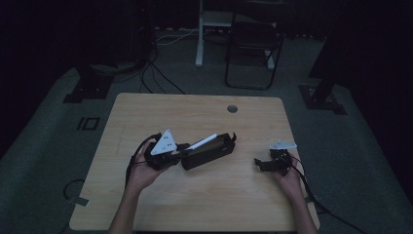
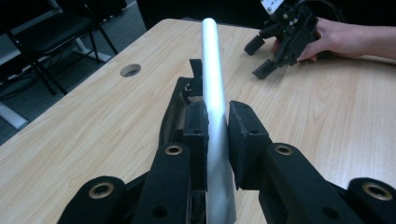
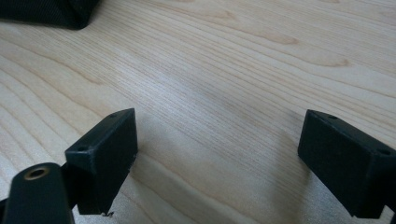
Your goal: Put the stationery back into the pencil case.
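A white pen-like tube [image 1: 202, 142] is pinched between the pads of my left gripper [image 1: 182, 147], which is shut on it. In the left gripper view the tube [image 2: 212, 70] runs forward from between the jaws of the left gripper [image 2: 217, 126], over a black pouch [image 2: 173, 109]. The pouch [image 1: 210, 152] lies on the wooden table [image 1: 195, 200], just right of the left gripper. My right gripper [image 1: 263, 164] rests near the table's right edge in a hand, open with nothing between its jaws [image 3: 219, 154]. It also shows far off in the left gripper view [image 2: 259, 58].
A round cable hole [image 1: 232, 108] sits near the table's far edge. Beyond the table stand a black folding chair [image 1: 253, 44] and a white desk leg [image 1: 198, 34], with cables [image 1: 156, 73] on the dark floor. A corner of the black pouch [image 3: 51, 11] shows at the top left of the right gripper view.
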The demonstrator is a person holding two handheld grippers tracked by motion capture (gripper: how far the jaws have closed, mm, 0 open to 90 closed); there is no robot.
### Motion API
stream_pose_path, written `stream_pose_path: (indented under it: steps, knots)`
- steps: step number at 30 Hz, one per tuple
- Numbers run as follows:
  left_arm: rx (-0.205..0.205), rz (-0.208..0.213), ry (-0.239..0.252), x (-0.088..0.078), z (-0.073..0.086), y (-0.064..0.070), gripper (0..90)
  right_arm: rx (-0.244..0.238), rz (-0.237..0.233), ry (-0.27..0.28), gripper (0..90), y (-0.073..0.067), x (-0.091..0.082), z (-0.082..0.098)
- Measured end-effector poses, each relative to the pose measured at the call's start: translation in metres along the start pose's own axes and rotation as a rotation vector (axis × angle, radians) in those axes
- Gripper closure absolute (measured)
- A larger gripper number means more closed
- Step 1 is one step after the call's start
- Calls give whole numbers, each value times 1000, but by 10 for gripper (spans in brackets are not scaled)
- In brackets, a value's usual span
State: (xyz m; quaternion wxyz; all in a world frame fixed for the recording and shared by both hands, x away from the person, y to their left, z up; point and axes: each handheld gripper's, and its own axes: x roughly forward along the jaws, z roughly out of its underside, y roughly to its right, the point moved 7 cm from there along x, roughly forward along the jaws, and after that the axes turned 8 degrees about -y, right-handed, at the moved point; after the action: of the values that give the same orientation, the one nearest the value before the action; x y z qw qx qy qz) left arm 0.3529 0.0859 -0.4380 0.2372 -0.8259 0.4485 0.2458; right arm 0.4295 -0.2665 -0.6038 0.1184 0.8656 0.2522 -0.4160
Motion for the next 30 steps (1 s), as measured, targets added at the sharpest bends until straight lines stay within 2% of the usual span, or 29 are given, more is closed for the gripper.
stream_pose_path:
  steps: [21, 30]
  knots:
    - [-16, -4, -11, 16, -4, -11, 785, 0, 0, 0, 120, 0, 0, 0]
    - [-6, -5, -17, 21, -11, -12, 785, 0, 0, 0, 120, 0, 0, 0]
